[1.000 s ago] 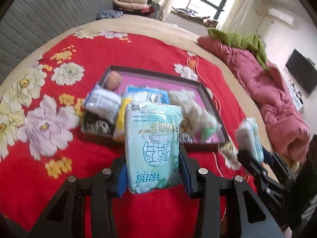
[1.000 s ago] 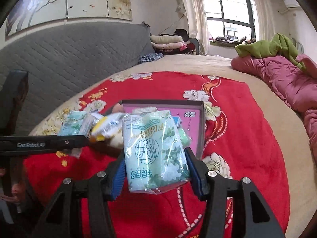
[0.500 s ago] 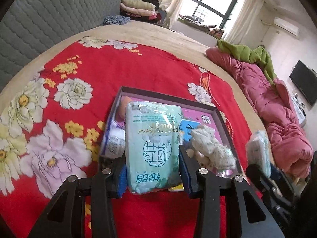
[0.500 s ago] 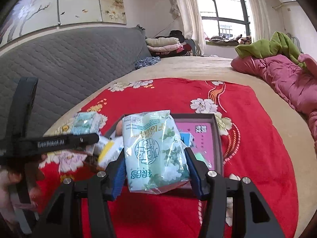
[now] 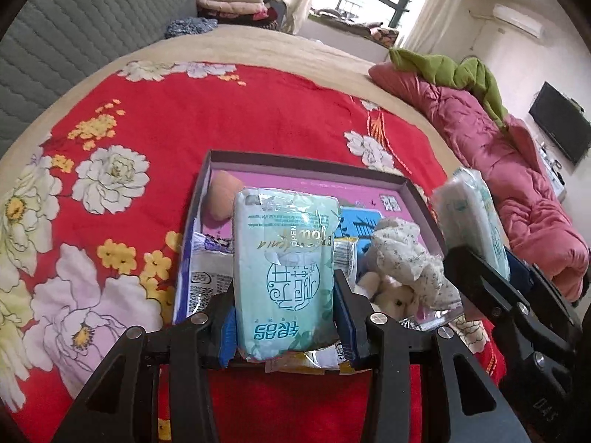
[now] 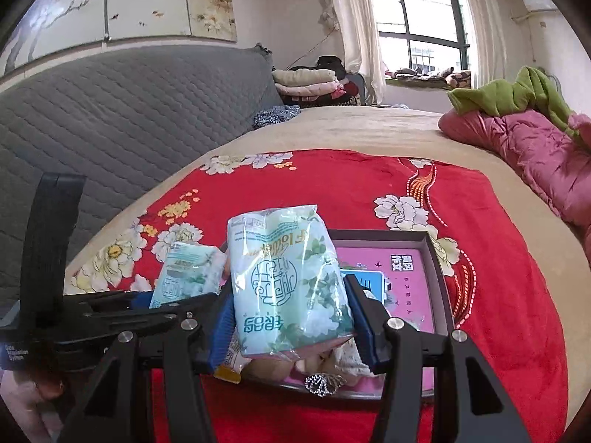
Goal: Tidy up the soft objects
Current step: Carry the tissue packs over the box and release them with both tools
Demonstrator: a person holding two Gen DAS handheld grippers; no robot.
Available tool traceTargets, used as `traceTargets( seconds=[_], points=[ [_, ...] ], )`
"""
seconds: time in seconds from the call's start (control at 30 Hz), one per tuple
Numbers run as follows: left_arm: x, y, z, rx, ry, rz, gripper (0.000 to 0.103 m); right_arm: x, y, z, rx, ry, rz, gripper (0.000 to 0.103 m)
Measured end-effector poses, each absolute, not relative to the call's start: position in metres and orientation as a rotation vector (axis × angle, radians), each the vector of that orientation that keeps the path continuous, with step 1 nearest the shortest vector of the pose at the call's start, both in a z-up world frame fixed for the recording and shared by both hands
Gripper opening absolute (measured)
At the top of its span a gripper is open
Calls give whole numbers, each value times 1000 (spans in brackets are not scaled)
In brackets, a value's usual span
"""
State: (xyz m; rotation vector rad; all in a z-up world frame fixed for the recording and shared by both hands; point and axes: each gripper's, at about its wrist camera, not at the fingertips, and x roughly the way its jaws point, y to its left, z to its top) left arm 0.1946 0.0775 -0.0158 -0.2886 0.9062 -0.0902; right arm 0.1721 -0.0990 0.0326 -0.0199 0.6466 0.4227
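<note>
My left gripper (image 5: 284, 317) is shut on a pale green tissue pack (image 5: 286, 269) and holds it above the near end of a shallow dark box (image 5: 310, 166) with a pink floor. My right gripper (image 6: 291, 321) is shut on a second tissue pack (image 6: 288, 280), also over the box (image 6: 439, 269). In the left wrist view the right gripper's pack (image 5: 476, 217) shows at the right; in the right wrist view the left gripper's pack (image 6: 188, 273) shows at the left. The box holds a peach ball (image 5: 223, 199), a floral cloth (image 5: 406, 258), a plush toy (image 5: 391, 299) and wrapped packets (image 5: 205, 277).
The box lies on a red floral blanket (image 5: 221, 118) on a bed. A pink quilt (image 5: 517, 170) with a green garment (image 5: 454, 74) lies at the right. A grey padded headboard (image 6: 129, 110) and folded clothes (image 6: 310, 85) are at the back.
Both grippers have moved closer over the box, each still holding its pack. The box now lies right beneath and ahead of the fingers.
</note>
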Motion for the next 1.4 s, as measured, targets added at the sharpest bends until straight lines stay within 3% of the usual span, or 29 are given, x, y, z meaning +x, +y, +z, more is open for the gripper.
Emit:
traceTargets(
  seconds=[0.73,0.9,0.97,1.03,1.2,1.4],
  points=[
    [200,82,-26,-306,916,-104,45,199,-77,-29,-166,839,384,55],
    [201,82,-27,-313,915,-108,46,195,-72,-30,-213,828,382,57],
    [201,83,-26,-329,911,-123,46,194,-70,-28,-231,822,381,63],
    [201,83,-27,-345,906,-129,48,190,-68,-24,-254,803,394,67],
    [199,83,-21,-363,873,-149,68,173,-63,-5,-330,724,422,70],
    [191,80,-5,-321,836,-111,73,158,-74,13,-340,683,410,70]
  ],
)
